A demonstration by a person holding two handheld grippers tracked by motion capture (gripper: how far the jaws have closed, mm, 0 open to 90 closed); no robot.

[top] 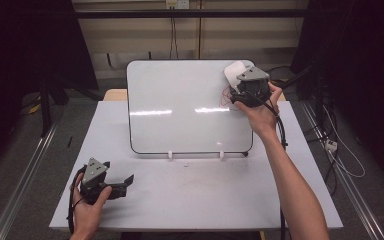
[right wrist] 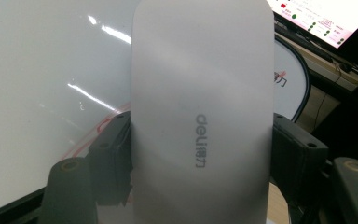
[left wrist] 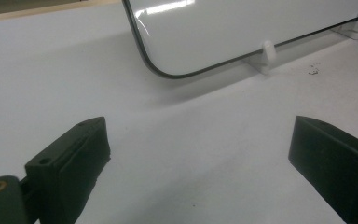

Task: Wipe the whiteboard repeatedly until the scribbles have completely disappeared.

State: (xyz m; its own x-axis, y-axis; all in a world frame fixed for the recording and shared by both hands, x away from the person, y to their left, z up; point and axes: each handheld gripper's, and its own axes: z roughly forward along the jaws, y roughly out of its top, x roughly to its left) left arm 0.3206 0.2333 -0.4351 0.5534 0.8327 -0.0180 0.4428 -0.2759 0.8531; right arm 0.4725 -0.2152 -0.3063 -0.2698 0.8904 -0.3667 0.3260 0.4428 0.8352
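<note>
High view: the right arm stretches out to the whiteboard's [top: 180, 105] top right corner, where the right gripper [top: 241, 86] clamps a white deli eraser [top: 232, 73] flat against the board over red scribbles [top: 225, 97]. Near the table's [top: 195, 195] front left corner, the left gripper [top: 122, 182] rests low, jaws wide apart.

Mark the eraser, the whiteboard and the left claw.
eraser [right wrist: 200, 116]: right gripper view, middle of its white back, by the logo.
whiteboard [top: 180, 110]: high view, bare middle of its face.
left claw [left wrist: 200, 154]: left gripper view, midway between its open jaws.
</note>
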